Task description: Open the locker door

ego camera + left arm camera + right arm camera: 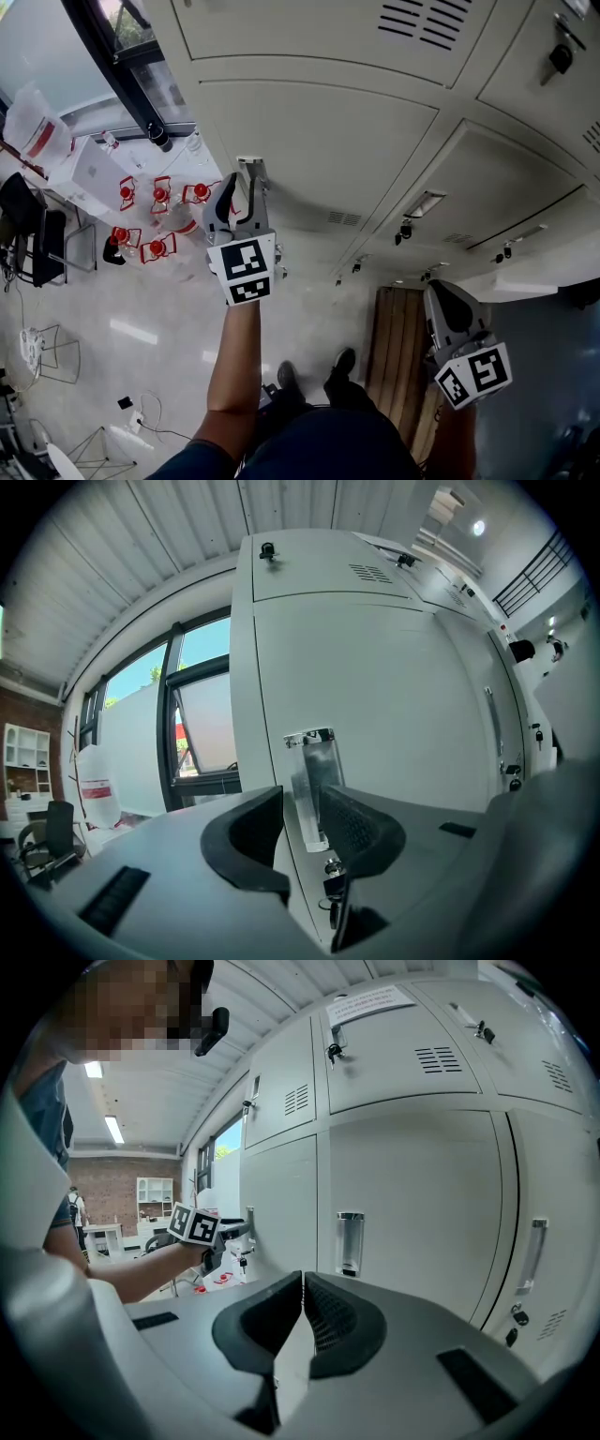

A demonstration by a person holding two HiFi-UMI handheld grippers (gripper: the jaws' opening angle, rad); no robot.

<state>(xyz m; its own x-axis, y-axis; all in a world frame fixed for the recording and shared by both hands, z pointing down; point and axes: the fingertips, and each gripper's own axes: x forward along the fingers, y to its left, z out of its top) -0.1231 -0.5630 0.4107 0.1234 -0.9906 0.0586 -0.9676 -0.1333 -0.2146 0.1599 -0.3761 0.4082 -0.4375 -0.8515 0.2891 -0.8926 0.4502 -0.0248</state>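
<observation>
A: What fills the frame?

B: In the head view, a bank of cream metal lockers [412, 112] slants across the top and right. A pale floor [141, 319] takes the lower left.

A: Where is the locker door?

B: The locker door [309, 150] is the panel at upper centre. Its clear, chrome-capped handle [251, 172] stands upright on the door's left edge. In the left gripper view the same door [394, 714] fills the middle and right. The handle [312, 771] sits low at centre, with a key [330, 881] in the lock just beneath it.

A: And the left gripper?

B: The left gripper [244, 192], on a bare forearm [234, 366] rising from the bottom edge, reaches level to that handle. In its own view the left gripper [300, 801] has its jaws apart, one on either side of the handle. The right-hand pad overlaps the handle's edge. A thin strip of door shows between the left-hand pad and the handle, so it is not clamped.

A: The right gripper?

B: The right gripper [442, 295] hangs at lower right, well apart from the doors. In its own view the right gripper [302, 1283] has its jaws together with nothing between them.
</observation>
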